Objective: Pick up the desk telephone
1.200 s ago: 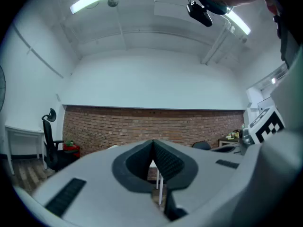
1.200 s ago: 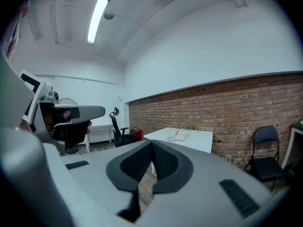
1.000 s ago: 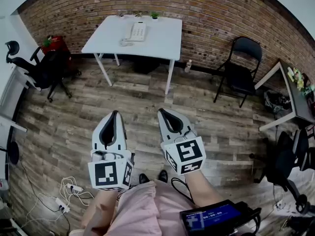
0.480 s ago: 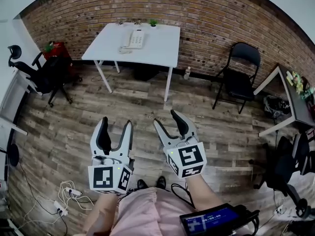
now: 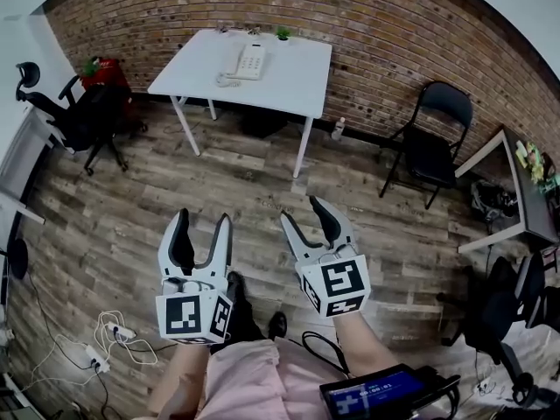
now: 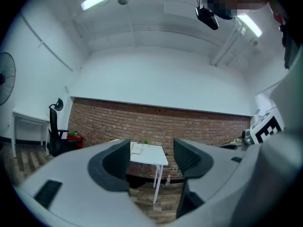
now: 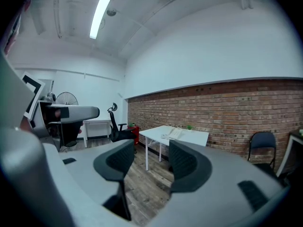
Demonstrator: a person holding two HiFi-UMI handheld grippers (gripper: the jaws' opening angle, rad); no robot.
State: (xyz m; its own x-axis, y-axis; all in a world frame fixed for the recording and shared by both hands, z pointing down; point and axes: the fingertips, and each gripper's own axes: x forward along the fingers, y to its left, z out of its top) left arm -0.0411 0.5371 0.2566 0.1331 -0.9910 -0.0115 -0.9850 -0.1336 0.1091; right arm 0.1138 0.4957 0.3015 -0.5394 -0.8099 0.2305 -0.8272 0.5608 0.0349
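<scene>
Desk telephone [image 5: 246,59], white, sits on the white table [image 5: 293,68] at top centre of the head view, close to the brick wall [image 5: 394,24]. Handset is on its cradle. Small green plant [image 5: 283,33] at the table's back edge, just right of the phone.

Both grippers are low centre of frame, over the wood floor [image 5: 114,226], well apart from the table and phone, side by side and not touching, pointing toward the table.

Left gripper [image 5: 202,220]: claw wide, jaws have just been opening, nothing between them. Its own view shows only the far table and phone through the gap.

Right gripper [image 5: 304,211]: claw wide too, jaws just opened and have eased in a touch, nothing between them. Floor and the far table show through the gap. The marker cube on each gripper faces the head camera.

Black folding chair [image 5: 433,134] right of the table. Black office chair [image 5: 83,121] at upper left, a red item [image 5: 103,73] just behind it. Bottle [image 5: 338,128] on the floor by the table's right leg. Cables [image 5: 109,335] at lower left. Device with a blue screen [image 5: 376,390] at bottom right. Pink garment [image 5: 254,379] at bottom centre, dark shoes [image 5: 234,289] just above it.
</scene>
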